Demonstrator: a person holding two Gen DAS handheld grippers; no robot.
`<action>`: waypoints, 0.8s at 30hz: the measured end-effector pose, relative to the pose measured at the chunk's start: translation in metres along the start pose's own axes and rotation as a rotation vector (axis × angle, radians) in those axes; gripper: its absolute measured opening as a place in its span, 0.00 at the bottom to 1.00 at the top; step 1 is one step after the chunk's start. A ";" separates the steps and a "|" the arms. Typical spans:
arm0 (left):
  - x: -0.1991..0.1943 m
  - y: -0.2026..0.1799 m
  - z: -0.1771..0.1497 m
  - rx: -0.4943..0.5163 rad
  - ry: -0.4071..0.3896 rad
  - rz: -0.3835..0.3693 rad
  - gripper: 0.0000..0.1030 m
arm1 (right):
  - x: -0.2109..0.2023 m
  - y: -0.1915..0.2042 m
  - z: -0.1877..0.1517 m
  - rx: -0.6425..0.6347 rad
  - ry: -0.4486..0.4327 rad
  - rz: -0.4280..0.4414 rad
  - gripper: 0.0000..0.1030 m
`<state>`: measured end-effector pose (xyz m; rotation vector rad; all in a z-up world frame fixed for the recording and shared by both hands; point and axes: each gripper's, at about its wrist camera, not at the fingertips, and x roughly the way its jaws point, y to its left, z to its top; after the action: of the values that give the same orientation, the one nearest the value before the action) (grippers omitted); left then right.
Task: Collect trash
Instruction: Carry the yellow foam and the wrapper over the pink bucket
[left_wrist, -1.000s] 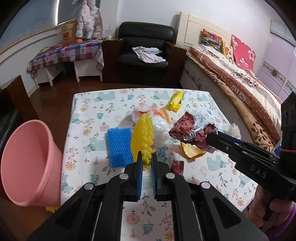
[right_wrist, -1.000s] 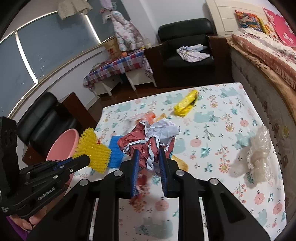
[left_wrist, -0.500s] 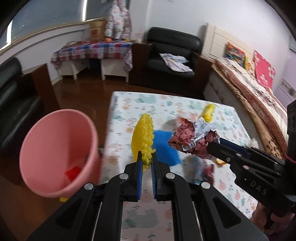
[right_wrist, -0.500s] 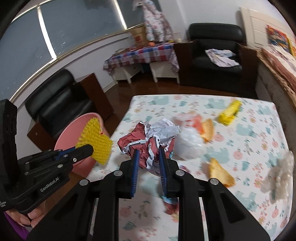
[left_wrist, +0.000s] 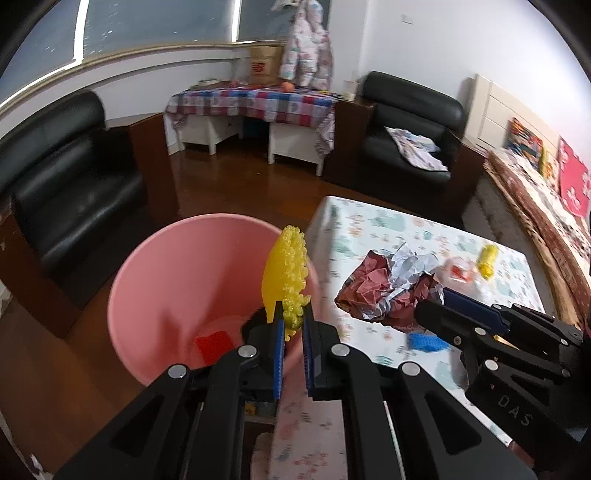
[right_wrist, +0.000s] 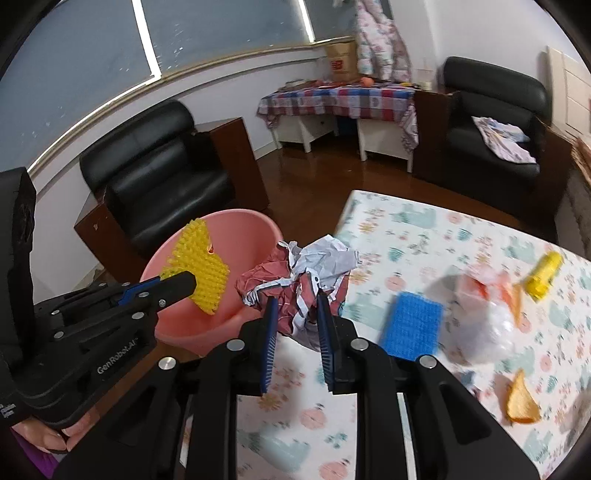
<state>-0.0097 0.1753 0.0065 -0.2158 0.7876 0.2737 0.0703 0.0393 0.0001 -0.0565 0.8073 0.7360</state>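
Quick status from my end. Both claws are loaded. My left gripper (left_wrist: 292, 328) is clamped narrow on a floppy yellow bumpy foam-net piece (left_wrist: 286, 273), and it's hanging right over the mouth of the round pink plastic bin (left_wrist: 155, 288), which sits on the floor just off the table's edge. My right gripper (right_wrist: 295, 317) is pinched on a crumpled dark red and white paper wad (right_wrist: 295, 273), and that one is at the table edge, next to the bin's rim but not over the opening as far as I can tell.

Progress-wise I'd call it early to midway. There's a small red square scrap (left_wrist: 214, 345) lying in the bottom of the bin, so something has gone in. The two pieces I'm holding aren't dropped yet.

What's left on the floral-print tablecloth table (right_wrist: 424, 229):
- a blue ribbed foam-net pad (right_wrist: 413, 325), nearest the bin side
- a clear crinkly plastic bag with orange bits inside (right_wrist: 484, 317)
- a small yellow foam-net roll (right_wrist: 543, 275) near the far side
- an orange peel-like wedge (right_wrist: 521, 402) on the near right

So by my guess: release the yellow piece, swing the paper wad over, release that, then at least four more pickups. Right side of the table is blurry, so there could be more I can't make out.
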 end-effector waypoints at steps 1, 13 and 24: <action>0.001 0.005 0.000 -0.008 0.001 0.006 0.08 | 0.003 0.004 0.002 -0.008 0.004 0.004 0.21; 0.026 0.063 0.001 -0.102 0.037 0.108 0.08 | 0.050 0.045 0.014 -0.076 0.075 0.059 0.21; 0.056 0.085 0.000 -0.136 0.075 0.158 0.08 | 0.081 0.061 0.016 -0.104 0.128 0.062 0.21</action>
<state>0.0007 0.2649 -0.0413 -0.2935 0.8628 0.4710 0.0800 0.1369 -0.0294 -0.1740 0.8957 0.8386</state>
